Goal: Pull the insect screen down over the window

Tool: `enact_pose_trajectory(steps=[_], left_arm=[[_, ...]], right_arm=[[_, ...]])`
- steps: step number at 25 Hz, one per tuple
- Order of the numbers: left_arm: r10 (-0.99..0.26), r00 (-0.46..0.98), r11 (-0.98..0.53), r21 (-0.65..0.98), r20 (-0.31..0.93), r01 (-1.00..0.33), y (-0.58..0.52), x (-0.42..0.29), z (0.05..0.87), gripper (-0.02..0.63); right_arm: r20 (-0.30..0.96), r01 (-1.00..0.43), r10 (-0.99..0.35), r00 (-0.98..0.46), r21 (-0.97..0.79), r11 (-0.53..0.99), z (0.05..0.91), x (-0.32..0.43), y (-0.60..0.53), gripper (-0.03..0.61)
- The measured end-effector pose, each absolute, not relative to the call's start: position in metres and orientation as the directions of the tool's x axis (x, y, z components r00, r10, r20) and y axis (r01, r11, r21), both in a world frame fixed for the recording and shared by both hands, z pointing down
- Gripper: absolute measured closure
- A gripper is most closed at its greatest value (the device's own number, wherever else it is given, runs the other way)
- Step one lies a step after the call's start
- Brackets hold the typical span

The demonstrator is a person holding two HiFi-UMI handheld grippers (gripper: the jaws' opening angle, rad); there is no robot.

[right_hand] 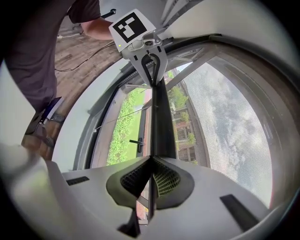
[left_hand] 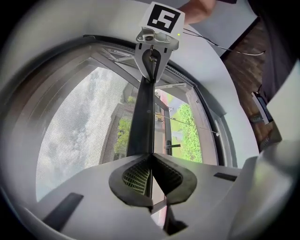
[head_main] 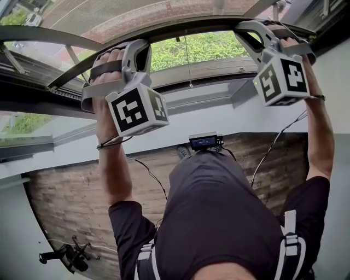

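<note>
So here's where things stand: the window (head_main: 219, 66) is only partly covered right now. The insect screen (head_main: 136, 16) mesh fills everything above the dark pull bar (head_main: 180, 27), you can see the fine weave over sky and buildings there, but below the bar it's plain open view, green bushes and all, right down to the lower frame. My guess is somewhere around halfway, maybe a bit past, but the fisheye makes that hard to call. The person has both arms up at the bar. The left gripper (left_hand: 151, 168) is clamped tight on the bar's thin edge toward its left end, ribbed pads pressed onto it with nothing but the bar's lip between them. The right gripper (right_hand: 150, 171) has the same kind of pinch toward the bar's right end, jaws closed on the lip. So the grab part looks done on both sides and the grip looks even, which should help the bar travel level. What's left is dragging the bar down to the lower frame and seating it. There's also a thin cord (head_main: 187, 60) hanging below the bar's middle, untouched by either gripper.
</note>
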State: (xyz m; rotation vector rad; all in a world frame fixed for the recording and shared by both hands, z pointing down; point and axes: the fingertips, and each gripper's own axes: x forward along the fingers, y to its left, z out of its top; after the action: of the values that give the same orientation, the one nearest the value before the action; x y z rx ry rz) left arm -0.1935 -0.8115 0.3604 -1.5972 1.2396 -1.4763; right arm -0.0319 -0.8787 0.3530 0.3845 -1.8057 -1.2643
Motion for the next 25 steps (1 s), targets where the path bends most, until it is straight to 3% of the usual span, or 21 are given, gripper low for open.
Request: enact_pose_trajectory(steps=[25], left_arm=[[-0.807, -0.034, -0.551, -0.772, 0.59, -0.315, -0.796, -0.18, 0.504, 0.594]], right_arm=[[0.602, 0.236, -0.622, -0.501, 0.786, 0.572, 0.499, -0.019, -0.866, 0.558]])
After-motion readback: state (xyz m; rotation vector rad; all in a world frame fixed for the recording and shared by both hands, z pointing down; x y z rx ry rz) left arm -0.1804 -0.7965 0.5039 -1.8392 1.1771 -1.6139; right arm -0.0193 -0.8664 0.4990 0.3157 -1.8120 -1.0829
